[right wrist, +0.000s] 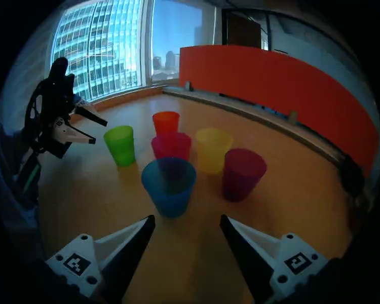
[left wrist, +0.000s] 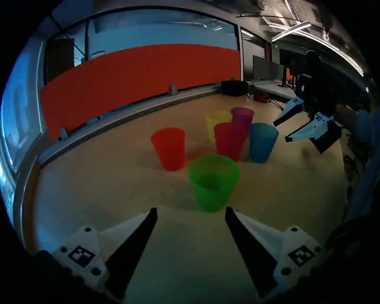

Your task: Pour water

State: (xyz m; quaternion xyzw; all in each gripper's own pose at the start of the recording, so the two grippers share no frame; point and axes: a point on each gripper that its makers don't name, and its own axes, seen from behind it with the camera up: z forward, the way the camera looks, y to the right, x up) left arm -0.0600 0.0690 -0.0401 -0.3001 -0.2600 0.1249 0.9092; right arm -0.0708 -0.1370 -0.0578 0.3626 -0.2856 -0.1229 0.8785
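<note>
Evidently nothing is in hand yet. On the left, the left gripper hovers low over the wooden counter, its fingers spread wide and empty. Six cups stand upright on that counter, mouths up as pouring would need. Seen from the left gripper view, the orange cup is leftmost and stands by itself. Next comes the green cup, nearest that gripper and squarely between its fingers' line, so I judge it the one to be taken. Behind it the yellow cup, red cup, purple cup and blue cup crowd close together; whether they touch I cannot tell. Nor can I tell whether any cup holds water. Farthest right, the right gripper hangs above the counter just beside the blue cup, likewise wide open and holding nothing. Its own view lines it up on that blue cup, probably its partner vessel for the pour.
</note>
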